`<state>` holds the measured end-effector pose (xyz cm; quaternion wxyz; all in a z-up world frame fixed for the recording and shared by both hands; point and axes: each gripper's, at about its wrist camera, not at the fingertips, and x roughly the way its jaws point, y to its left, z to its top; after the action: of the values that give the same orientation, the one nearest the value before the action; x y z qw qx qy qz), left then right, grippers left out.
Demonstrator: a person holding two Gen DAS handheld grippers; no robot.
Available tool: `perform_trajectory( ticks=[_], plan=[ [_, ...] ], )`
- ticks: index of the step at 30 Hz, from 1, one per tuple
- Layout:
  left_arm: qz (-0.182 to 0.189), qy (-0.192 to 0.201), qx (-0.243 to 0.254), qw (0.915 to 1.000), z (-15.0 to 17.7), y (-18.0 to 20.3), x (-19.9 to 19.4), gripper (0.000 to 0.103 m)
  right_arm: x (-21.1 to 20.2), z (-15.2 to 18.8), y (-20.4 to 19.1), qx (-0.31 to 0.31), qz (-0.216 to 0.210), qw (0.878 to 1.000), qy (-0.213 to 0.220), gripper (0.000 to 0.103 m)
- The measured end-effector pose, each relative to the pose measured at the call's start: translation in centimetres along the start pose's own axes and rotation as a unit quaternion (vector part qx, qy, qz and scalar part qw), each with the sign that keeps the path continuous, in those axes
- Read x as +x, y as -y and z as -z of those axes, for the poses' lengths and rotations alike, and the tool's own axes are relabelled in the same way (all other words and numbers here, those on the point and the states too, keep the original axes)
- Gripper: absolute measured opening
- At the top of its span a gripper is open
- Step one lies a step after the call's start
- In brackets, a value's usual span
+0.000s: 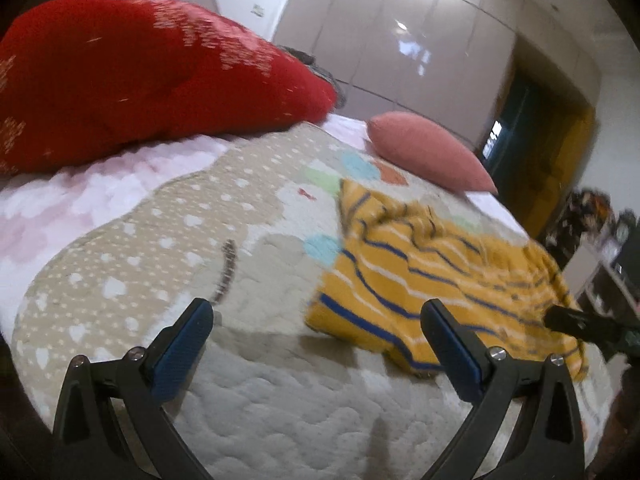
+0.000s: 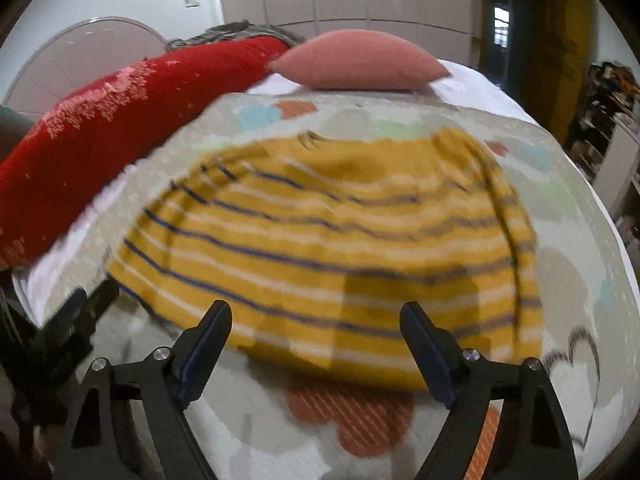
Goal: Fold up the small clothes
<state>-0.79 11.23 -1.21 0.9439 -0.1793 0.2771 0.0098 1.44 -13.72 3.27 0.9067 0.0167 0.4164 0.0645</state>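
Observation:
A small yellow shirt with blue and white stripes (image 1: 432, 280) lies rumpled on the patterned quilt (image 1: 168, 240). My left gripper (image 1: 320, 332) is open and empty, just left of the shirt's near corner, above the quilt. In the right wrist view the shirt (image 2: 328, 240) spreads wide ahead. My right gripper (image 2: 316, 336) is open and empty, its fingers straddling the shirt's near hem from above. The right gripper's dark tip (image 1: 580, 324) shows at the shirt's right edge in the left wrist view. The left gripper (image 2: 76, 320) shows blurred at the left of the right wrist view.
A big red pillow (image 1: 140, 76) lies at the back left of the bed, a pink pillow (image 1: 428, 152) at the back. Wardrobe doors (image 1: 400, 40) stand behind. Shelves with clutter (image 2: 608, 128) are to the right of the bed.

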Motion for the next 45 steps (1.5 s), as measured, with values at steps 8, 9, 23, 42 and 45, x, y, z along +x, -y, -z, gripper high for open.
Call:
perform_trajectory(
  ticks=[8,9,23,42,45],
  plan=[
    [-0.019,-0.006,-0.055,0.9983,-0.6,-3.6,0.4,0.103,6.1,-7.3,-6.0,-0.032,-0.057,0.997,-0.046,0.087],
    [-0.021,-0.003,-0.051,0.9985,-0.5,-3.5,0.3,0.103,7.0,-8.0,-7.0,-0.037,-0.061,0.996,-0.052,0.087],
    [-0.021,-0.007,-0.040,0.9990,-0.3,-3.4,0.5,0.103,18.2,-8.5,-16.6,-0.150,0.076,0.972,-0.164,0.093],
    [-0.004,-0.008,0.015,0.9998,-2.0,2.7,-5.7,0.103,1.9,-8.8,5.7,0.038,-0.060,0.997,-0.025,0.020],
    [0.011,-0.018,0.034,0.9992,-2.2,5.4,-6.0,0.103,1.2,-6.9,12.2,0.091,-0.053,0.994,-0.022,0.020]
  ],
)
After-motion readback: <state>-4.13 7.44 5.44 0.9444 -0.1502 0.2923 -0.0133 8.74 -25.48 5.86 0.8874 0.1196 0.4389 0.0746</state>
